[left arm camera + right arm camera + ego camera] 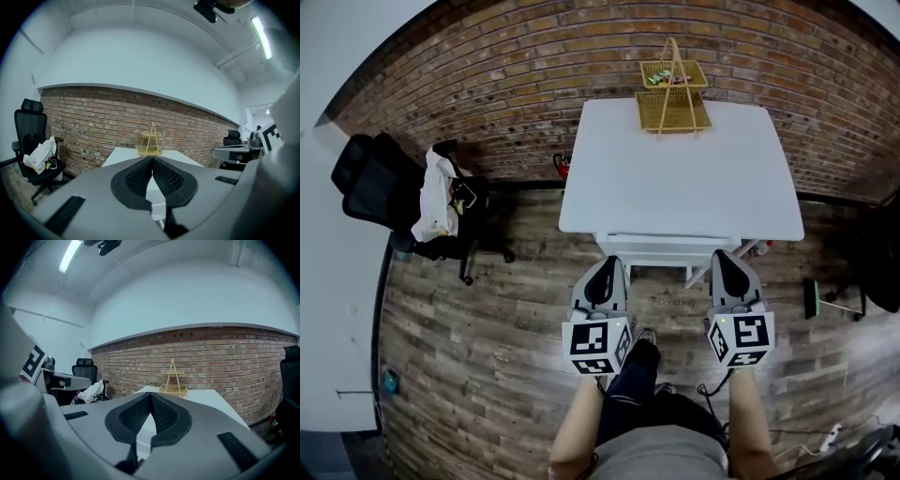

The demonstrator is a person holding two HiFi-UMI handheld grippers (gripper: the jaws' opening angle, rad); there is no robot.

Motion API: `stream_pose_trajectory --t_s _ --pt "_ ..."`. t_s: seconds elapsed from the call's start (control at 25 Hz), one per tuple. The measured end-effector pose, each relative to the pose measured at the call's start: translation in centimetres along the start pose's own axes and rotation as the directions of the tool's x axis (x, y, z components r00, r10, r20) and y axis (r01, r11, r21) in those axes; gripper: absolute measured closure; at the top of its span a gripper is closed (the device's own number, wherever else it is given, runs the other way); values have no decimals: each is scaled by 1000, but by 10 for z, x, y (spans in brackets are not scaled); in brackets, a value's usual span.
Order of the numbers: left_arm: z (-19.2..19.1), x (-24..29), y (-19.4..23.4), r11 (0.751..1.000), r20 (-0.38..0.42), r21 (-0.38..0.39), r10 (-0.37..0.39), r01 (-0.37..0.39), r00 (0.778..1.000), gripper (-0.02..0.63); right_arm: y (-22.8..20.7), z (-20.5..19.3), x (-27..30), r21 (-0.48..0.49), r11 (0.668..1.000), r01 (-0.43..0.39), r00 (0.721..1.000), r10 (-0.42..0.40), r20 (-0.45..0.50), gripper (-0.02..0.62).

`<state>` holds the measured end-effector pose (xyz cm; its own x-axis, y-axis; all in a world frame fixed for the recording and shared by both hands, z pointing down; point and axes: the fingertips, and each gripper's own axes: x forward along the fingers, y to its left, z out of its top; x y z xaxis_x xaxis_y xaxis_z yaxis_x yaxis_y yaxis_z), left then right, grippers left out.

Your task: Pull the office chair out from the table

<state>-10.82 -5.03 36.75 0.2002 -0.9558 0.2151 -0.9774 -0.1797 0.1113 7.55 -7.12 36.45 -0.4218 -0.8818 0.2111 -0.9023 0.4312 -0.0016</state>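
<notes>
A black office chair (380, 183) stands left of the white table (675, 187), apart from it and near the brick wall, with a white bag (436, 202) on its seat. It also shows in the left gripper view as the chair (29, 136) at far left, and in the right gripper view as the chair (84, 365). My left gripper (602, 270) and right gripper (729, 264) hang side by side just before the table's near edge. Both are shut with nothing between the jaws, as the left gripper (152, 158) and the right gripper (150, 394) show in their own views.
A yellow two-tier wire basket (672, 94) stands at the table's far edge against the brick wall. Another dark chair (883, 253) sits right of the table, a small red object (562, 166) lies by the wall, and a green-headed tool (814, 298) lies on the wood floor.
</notes>
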Motion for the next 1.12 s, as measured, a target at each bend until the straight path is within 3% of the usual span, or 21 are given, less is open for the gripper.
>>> stream_pose_trajectory --t_s 0.36,0.64,0.88,1.12 --pt "-2 64 25 999 -51 1 -48 48 998 594 -3 -3 64 33 999 8 999 -6 -45 584" --pt "-18 93 20 996 -108 13 -84 86 991 594 -8 -20 85 2 999 -38 994 38 -106 584" --pt "-28 112 -2 988 -167 89 -110 126 980 594 -22 -35 95 -66 988 -137 975 123 -183 584" --pt "-42 123 -18 972 -239 172 -118 162 964 594 -23 -47 106 -114 963 -244 939 205 -277 584"
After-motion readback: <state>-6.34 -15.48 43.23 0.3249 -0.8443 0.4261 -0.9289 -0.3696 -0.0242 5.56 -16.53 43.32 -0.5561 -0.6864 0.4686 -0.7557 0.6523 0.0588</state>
